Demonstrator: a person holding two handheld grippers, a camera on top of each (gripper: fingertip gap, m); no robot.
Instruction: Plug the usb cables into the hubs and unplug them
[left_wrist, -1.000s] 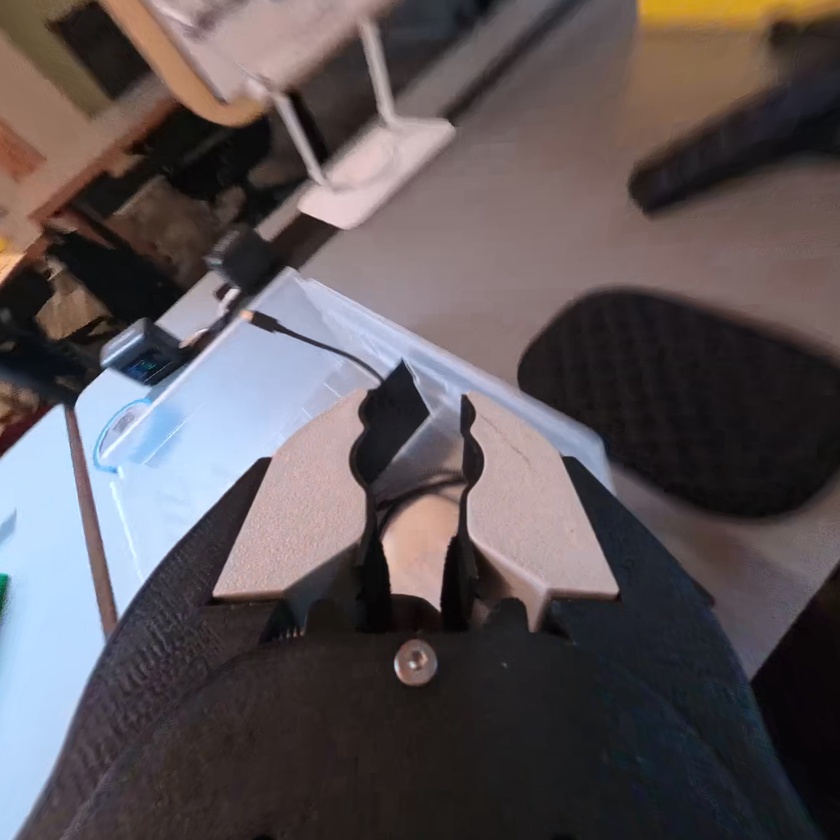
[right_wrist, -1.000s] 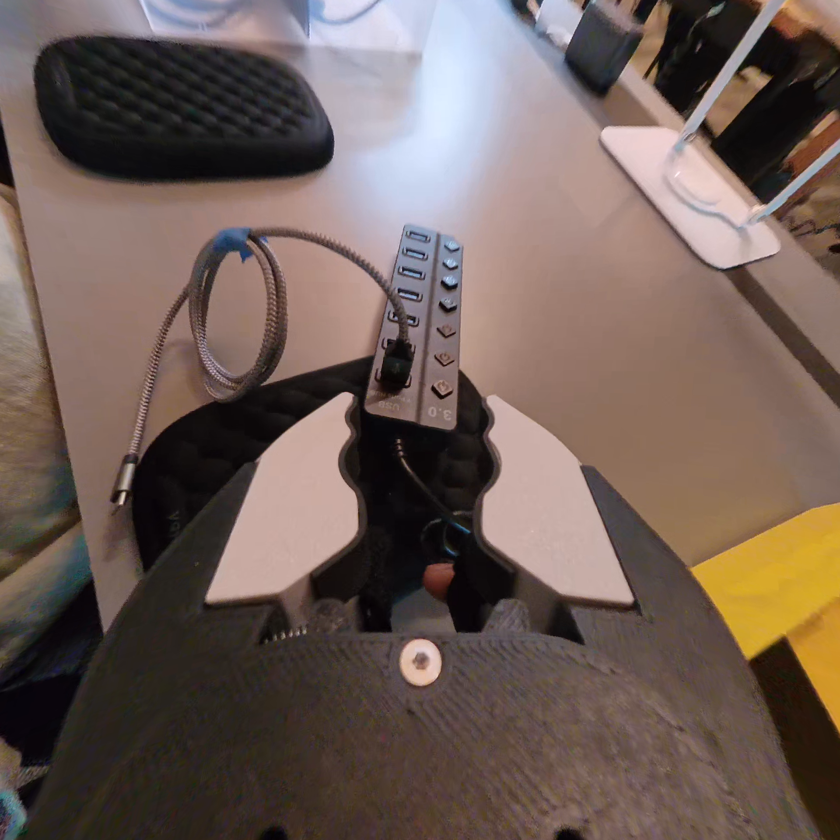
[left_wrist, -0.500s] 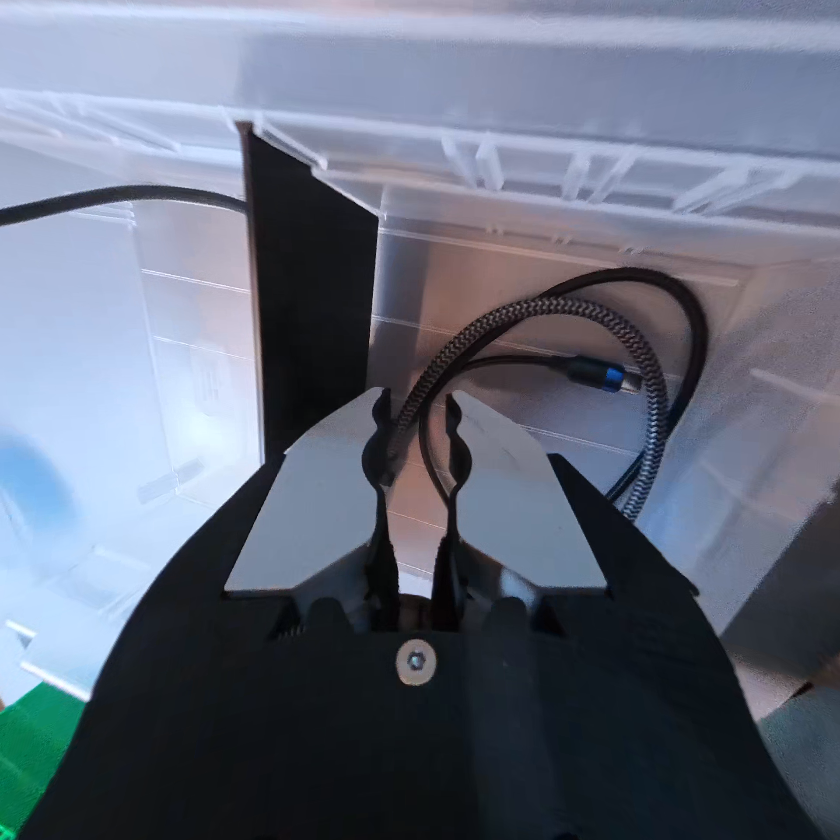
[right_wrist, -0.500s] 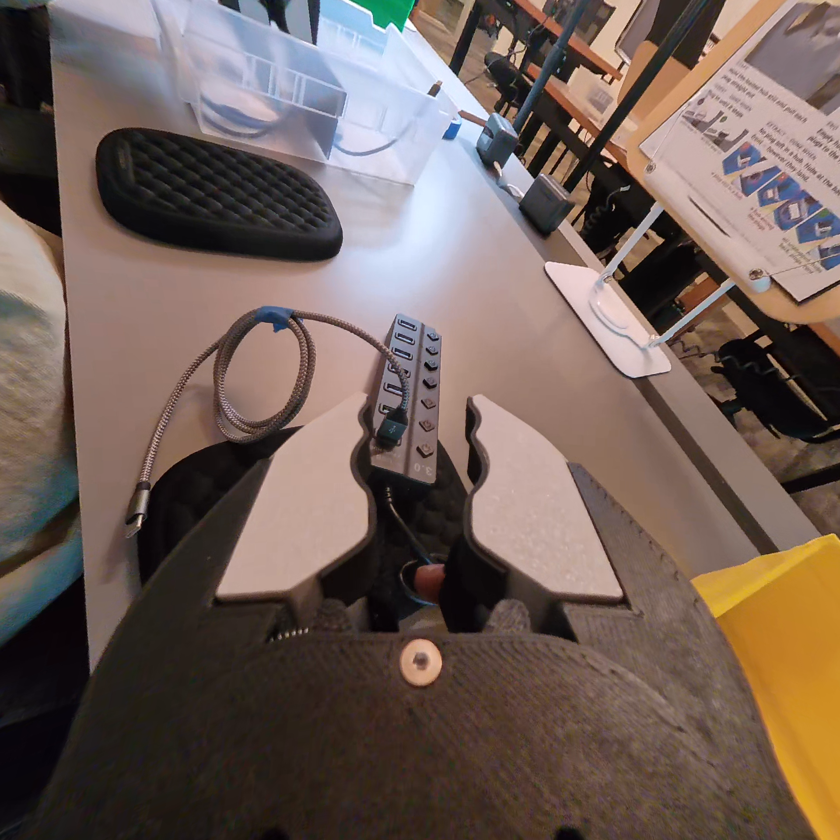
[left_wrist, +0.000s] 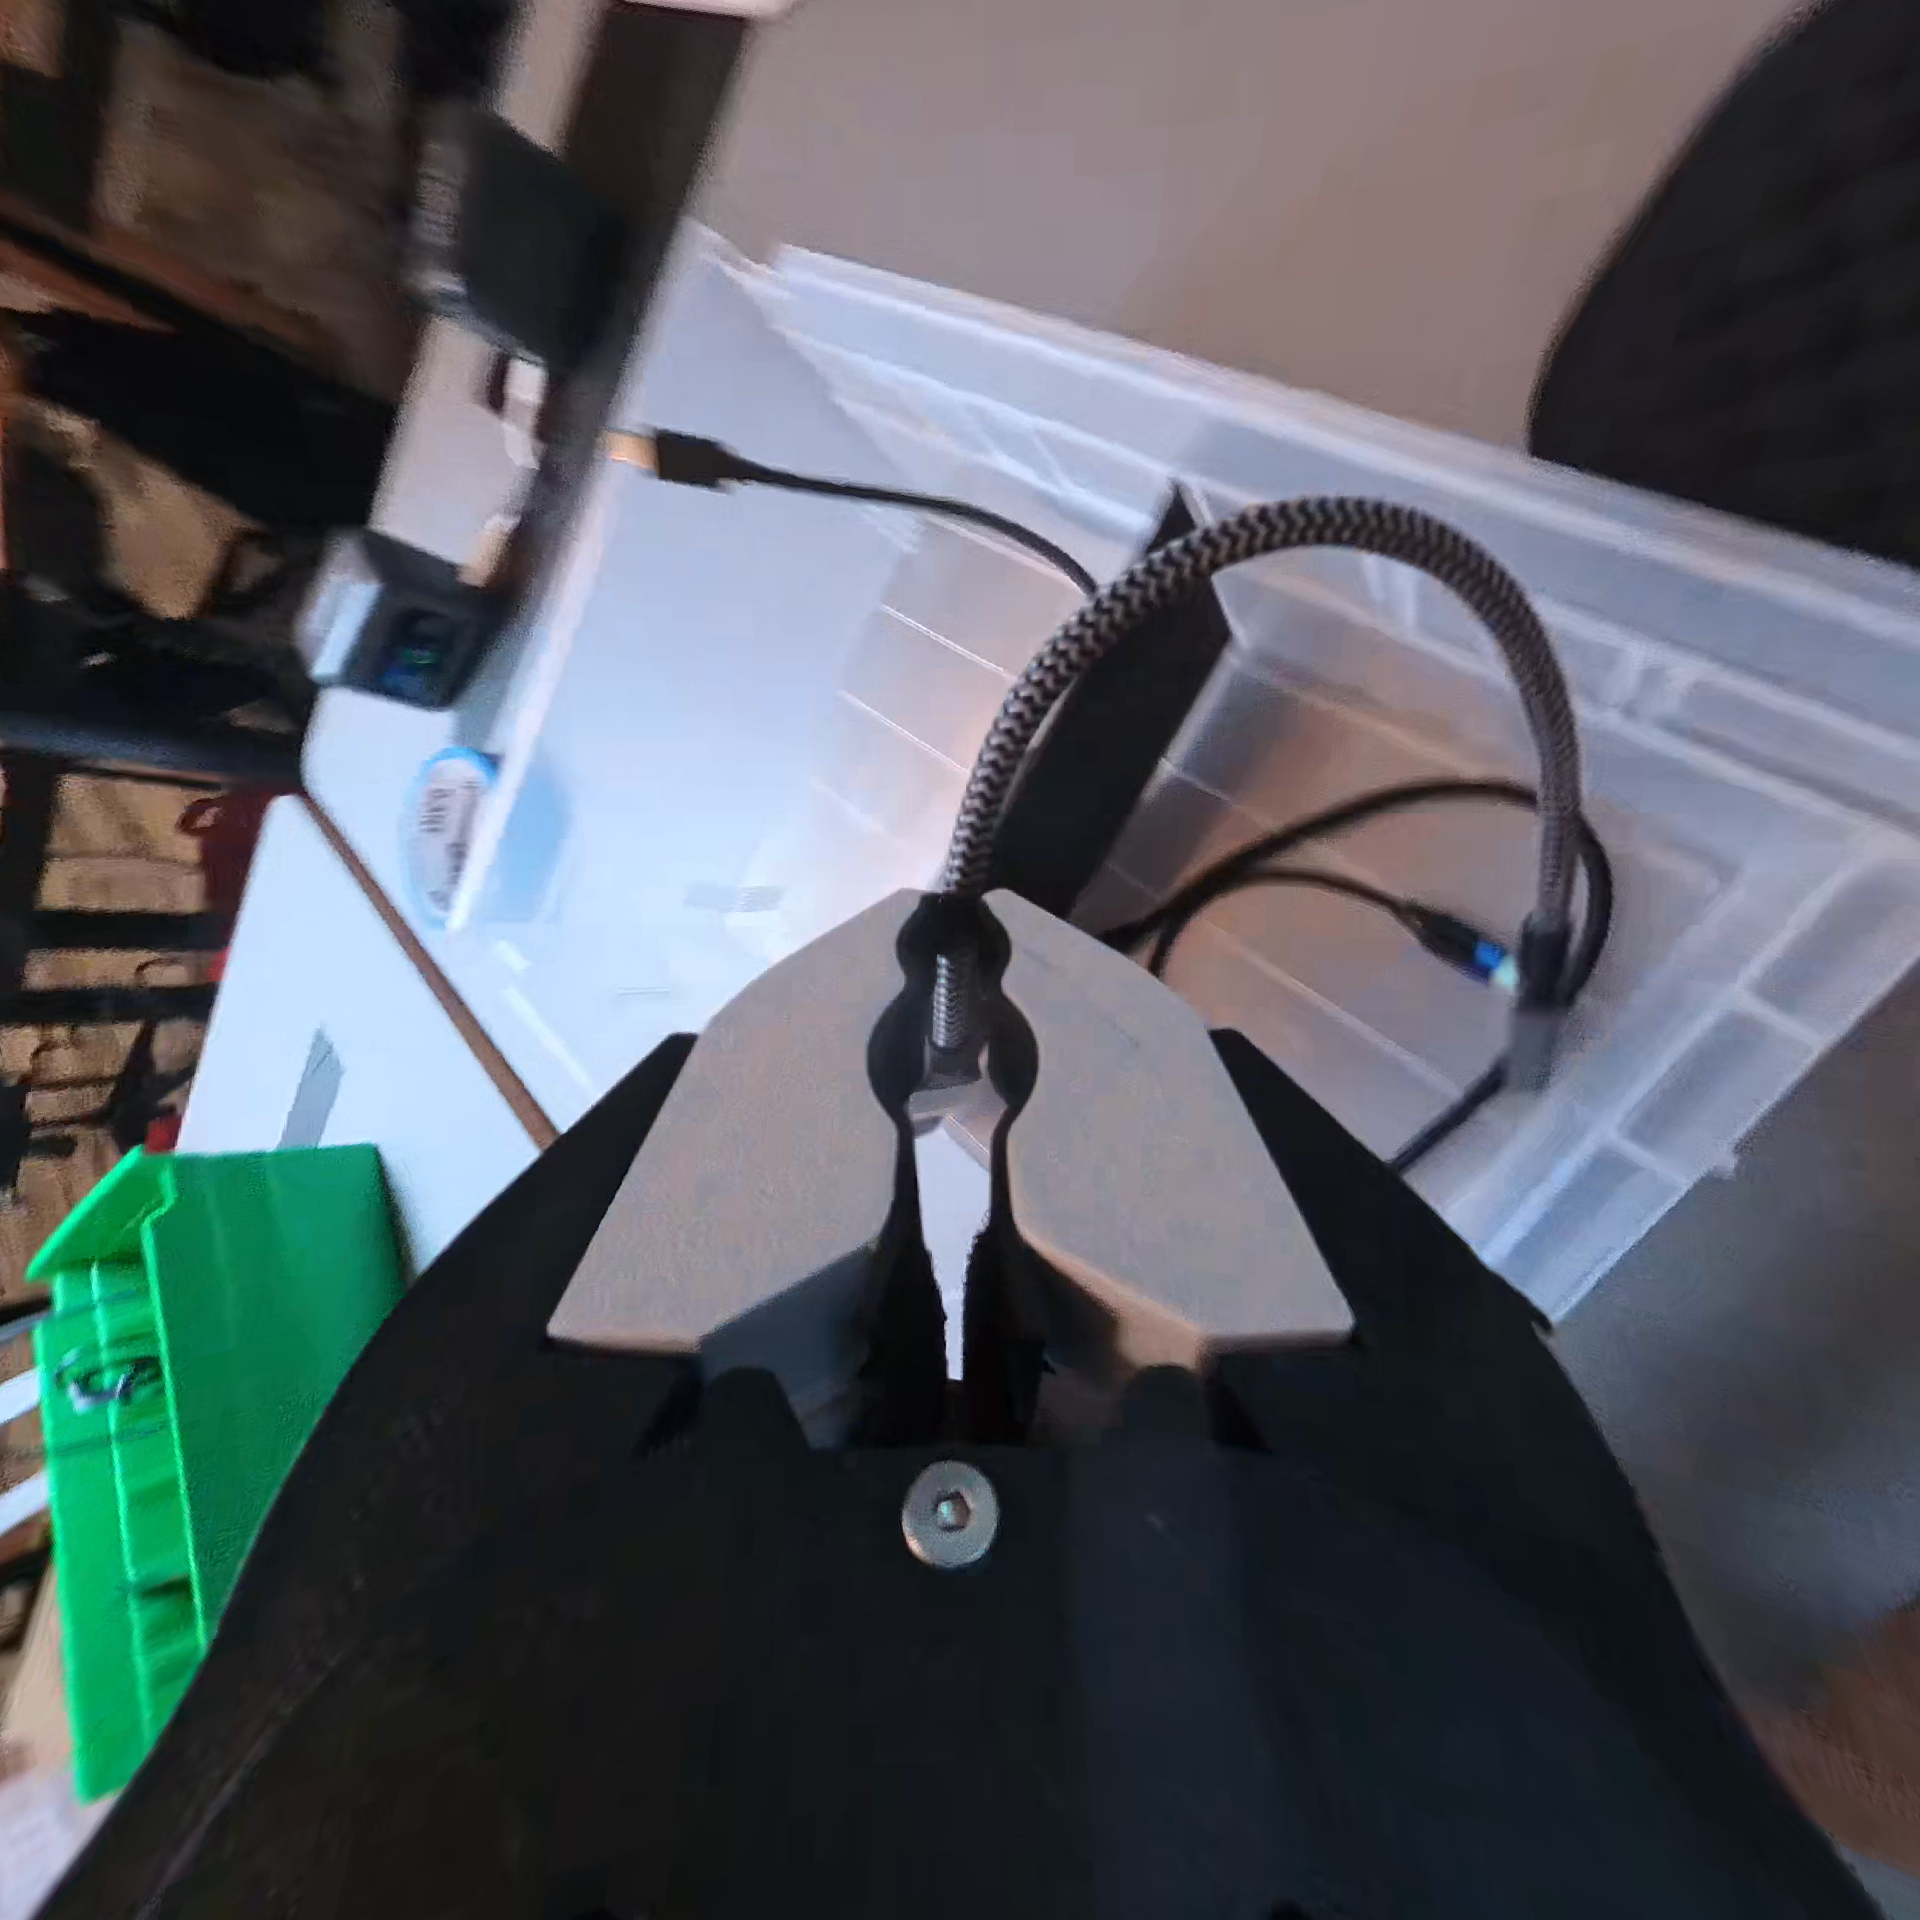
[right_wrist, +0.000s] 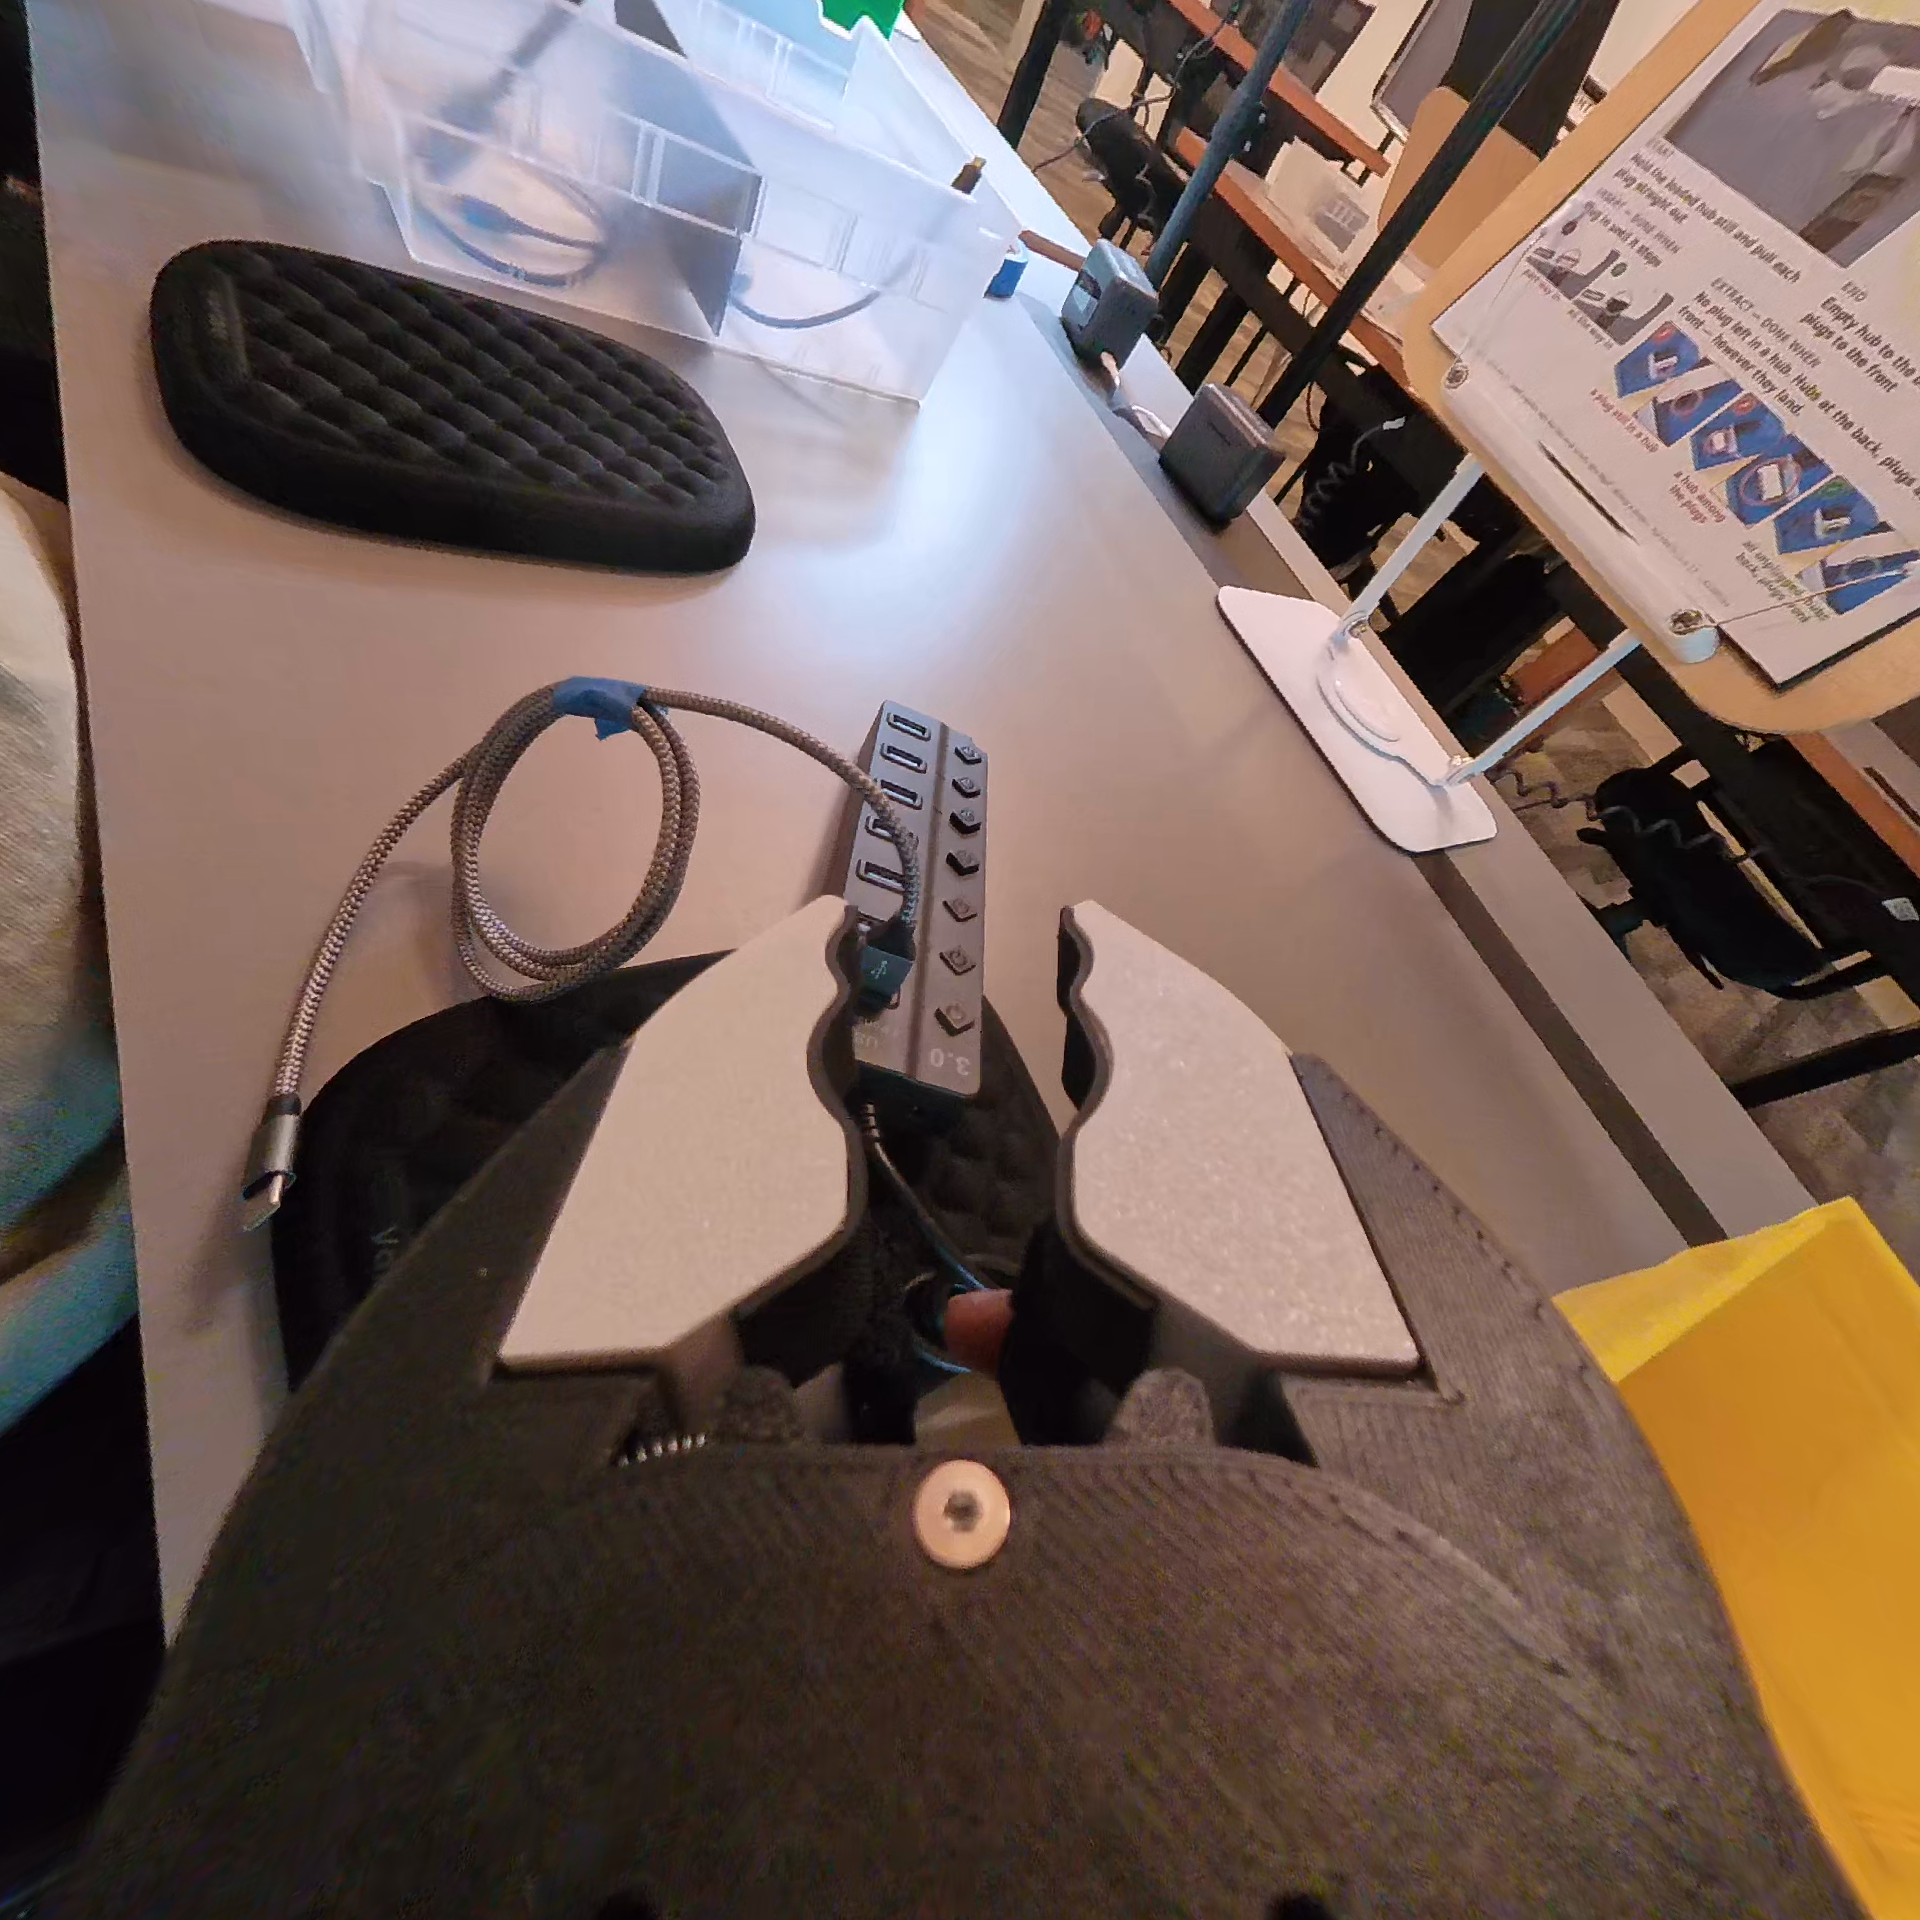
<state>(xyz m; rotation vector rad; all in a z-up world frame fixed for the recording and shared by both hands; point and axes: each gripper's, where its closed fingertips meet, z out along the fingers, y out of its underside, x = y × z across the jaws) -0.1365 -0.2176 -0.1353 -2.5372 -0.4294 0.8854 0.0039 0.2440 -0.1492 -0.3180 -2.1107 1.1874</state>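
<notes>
Your left gripper had its fingers pinched on a braided cable, which arched up toward 1 o'clock and dropped back into the clear plastic bin, where its far end sat next to a thinner black cable with a blue-tipped plug. So I'd call this the fetch step: pulling the next cable out of the bin before plugging it in.

Your right gripper was idle, fingers spread, hovering over the near end of the black USB hub on the grey counter. One braided cable with blue tape was already plugged into a port near that end, its coil lying at 10 o'clock from the hub.

Next move, I reckon: lift the cable clear of the bin, carry it over, regrip near the plug. Right one probably needs to pin the hub so it doesn't slide.
</notes>
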